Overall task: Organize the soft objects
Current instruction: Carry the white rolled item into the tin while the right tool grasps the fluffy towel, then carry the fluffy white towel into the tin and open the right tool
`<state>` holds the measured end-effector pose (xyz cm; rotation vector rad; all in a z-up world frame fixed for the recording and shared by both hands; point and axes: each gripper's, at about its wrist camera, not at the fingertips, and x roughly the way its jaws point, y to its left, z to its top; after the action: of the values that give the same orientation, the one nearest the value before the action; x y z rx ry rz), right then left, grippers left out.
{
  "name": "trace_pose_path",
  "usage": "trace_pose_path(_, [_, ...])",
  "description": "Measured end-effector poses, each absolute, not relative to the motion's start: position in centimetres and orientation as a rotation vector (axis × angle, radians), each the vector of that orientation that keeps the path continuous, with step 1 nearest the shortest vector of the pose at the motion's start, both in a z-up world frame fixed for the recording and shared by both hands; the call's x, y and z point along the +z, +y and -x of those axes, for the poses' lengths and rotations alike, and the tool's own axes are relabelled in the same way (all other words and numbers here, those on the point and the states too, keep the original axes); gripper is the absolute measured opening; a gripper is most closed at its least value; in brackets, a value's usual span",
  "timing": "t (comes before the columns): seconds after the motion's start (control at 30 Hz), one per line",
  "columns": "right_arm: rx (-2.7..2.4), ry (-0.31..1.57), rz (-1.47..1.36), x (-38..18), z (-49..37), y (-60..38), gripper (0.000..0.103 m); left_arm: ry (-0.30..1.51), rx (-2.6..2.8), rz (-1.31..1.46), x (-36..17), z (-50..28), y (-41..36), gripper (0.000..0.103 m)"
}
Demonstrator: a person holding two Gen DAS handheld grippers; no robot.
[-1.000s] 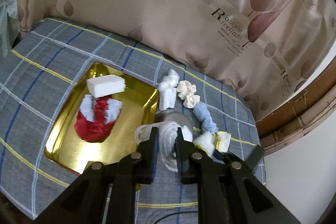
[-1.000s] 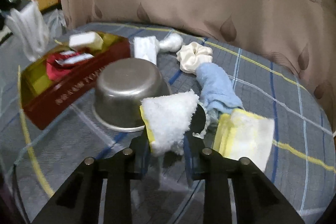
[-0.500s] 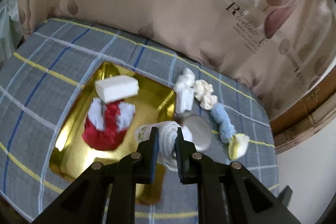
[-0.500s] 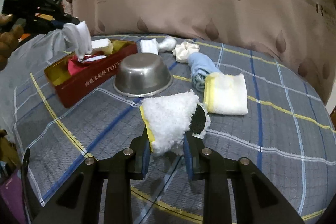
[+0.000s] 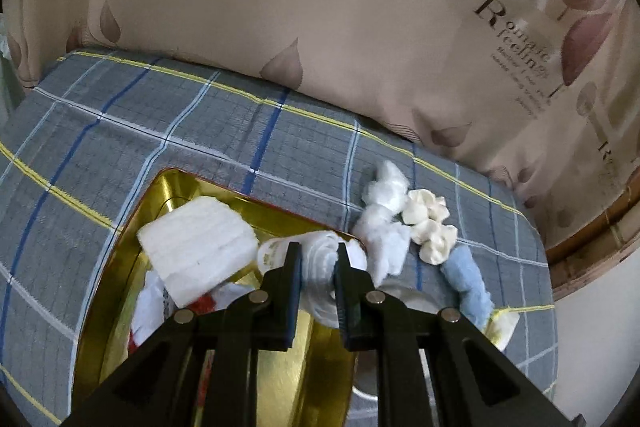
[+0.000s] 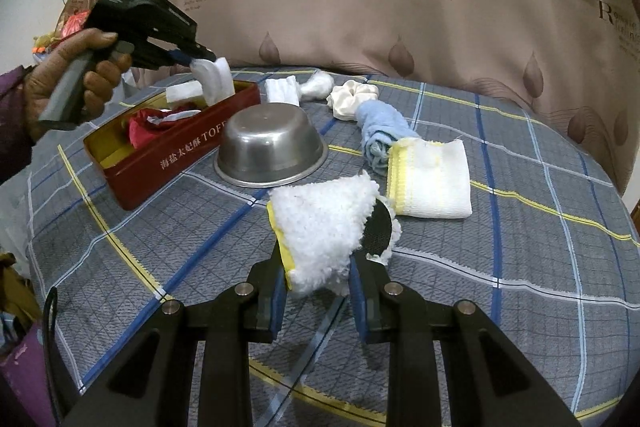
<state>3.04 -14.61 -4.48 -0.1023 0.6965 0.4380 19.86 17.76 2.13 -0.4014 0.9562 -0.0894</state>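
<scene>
My left gripper (image 5: pixel 318 259) is shut on a rolled white cloth (image 5: pixel 320 267) and holds it over the far end of the red tin with a gold inside (image 5: pixel 280 367). From the right wrist view the left gripper (image 6: pixel 200 61) hangs above the tin (image 6: pixel 168 163). In the tin lie a white foam block (image 5: pixel 200 247) and a red and white cloth (image 6: pixel 148 127). My right gripper (image 6: pixel 318 267) is shut on a fluffy white pad with a yellow edge (image 6: pixel 320 223), held above the plaid cloth.
An upturned steel bowl (image 6: pixel 272 147) sits beside the tin. Behind it lie a white cloth (image 6: pixel 284 89), a cream scrunchie (image 6: pixel 348 97), a blue rolled cloth (image 6: pixel 380 127) and a folded white and yellow towel (image 6: pixel 430 183). A curtain (image 6: pixel 360 7) hangs behind.
My left gripper has carried the rolled cloth forward and lower over the tin. My right gripper has lifted the fluffy pad up and back from the bowl.
</scene>
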Motion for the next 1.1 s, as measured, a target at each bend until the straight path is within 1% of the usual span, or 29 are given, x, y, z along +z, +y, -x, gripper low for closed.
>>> trace_pose_path(0.1, [0.438, 0.696, 0.102, -4.4, -3.0, -14.6, 0.025, 0.947, -0.074, 0.397, 1.6, -20.3, 18.1, 0.017])
trace_pose_path(0.13, [0.438, 0.696, 0.103, -4.4, -3.0, -14.6, 0.025, 0.945, -0.069, 0.392, 1.5, -20.4, 18.2, 0.019])
trace_pose_path(0.23, [0.437, 0.695, 0.101, -4.5, -3.0, -14.7, 0.025, 0.955, -0.040, 0.364, 1.0, -20.6, 18.6, 0.020])
trace_pose_path(0.33, [0.434, 0.698, 0.101, -4.5, -3.1, -14.6, 0.025, 0.971, -0.009, 0.354, 0.5, -20.5, 19.2, 0.027])
trace_pose_path(0.43, [0.434, 0.699, 0.104, -4.6, -3.1, -14.6, 0.025, 0.965, 0.007, 0.391, 0.5, -19.9, 20.2, 0.031])
trace_pose_path(0.57, [0.428, 0.698, 0.108, -4.6, -3.1, -14.6, 0.025, 0.950, -0.027, 0.421, 1.5, -19.1, 20.8, 0.037])
trace_pose_path(0.63, [0.424, 0.698, 0.111, -4.6, -3.1, -14.5, 0.025, 0.919, -0.017, 0.371, 2.8, -18.4, 20.5, 0.040])
trace_pose_path(0.7, [0.421, 0.699, 0.115, -4.7, -3.1, -14.5, 0.025, 0.882, 0.014, 0.311, 4.2, -17.5, 20.1, 0.040])
trace_pose_path(0.9, [0.412, 0.699, 0.124, -4.7, -3.1, -14.4, 0.025, 0.756, 0.049, 0.267, 7.1, -11.3, 19.2, 0.041])
trace_pose_path(1.0, [0.404, 0.698, 0.130, -4.7, -3.0, -14.3, 0.025, 0.744, 0.028, 0.309, 6.9, -7.4, 19.2, 0.041])
trace_pose_path(1.1, [0.395, 0.699, 0.138, -4.7, -3.0, -14.3, 0.025, 0.752, 0.055, 0.360, 5.4, -2.7, 19.7, 0.041])
